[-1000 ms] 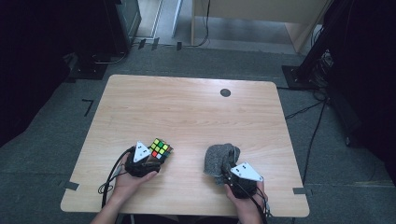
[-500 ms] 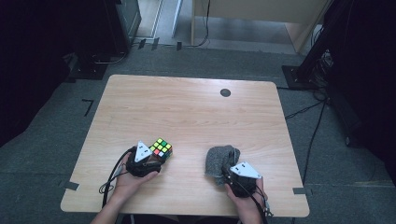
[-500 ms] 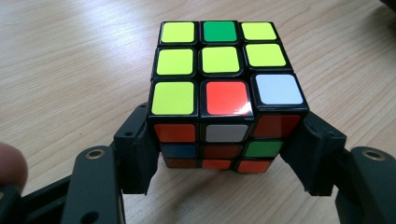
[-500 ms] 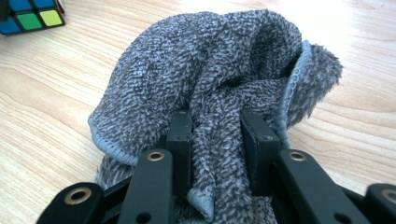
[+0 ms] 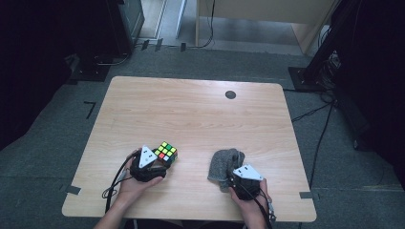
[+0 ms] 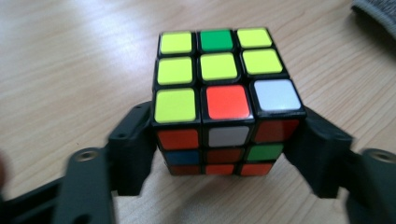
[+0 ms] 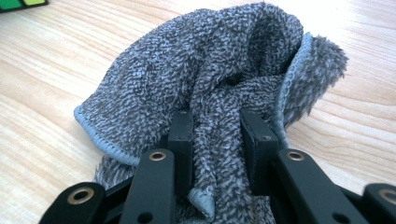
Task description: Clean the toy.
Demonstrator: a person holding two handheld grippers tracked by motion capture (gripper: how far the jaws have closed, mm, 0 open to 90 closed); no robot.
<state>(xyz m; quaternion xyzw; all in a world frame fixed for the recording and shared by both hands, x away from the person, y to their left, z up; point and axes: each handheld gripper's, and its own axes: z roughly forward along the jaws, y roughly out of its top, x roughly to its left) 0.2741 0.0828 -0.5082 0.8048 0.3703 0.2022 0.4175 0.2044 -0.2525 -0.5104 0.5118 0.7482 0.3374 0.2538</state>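
Note:
A scrambled Rubik's cube (image 5: 165,152) stands on the wooden table (image 5: 191,114) at the near left. My left gripper (image 5: 160,162) is shut on it. In the left gripper view the two black jaws press the lower side faces of the cube (image 6: 219,70), whose top is mostly yellow. At the near right lies a bunched grey cloth (image 5: 224,162), and my right gripper (image 5: 230,174) is shut on it. In the right gripper view a fold of the cloth (image 7: 205,70) is pinched between the jaws of the right gripper (image 7: 215,135).
A small black round disc (image 5: 230,94) sits in the tabletop near its far edge. Cables trail from both grippers over the near edge. Dark equipment stands and floor cables (image 5: 310,112) surround the table. A corner of the cube (image 7: 18,3) peeks in at the right gripper view's top left.

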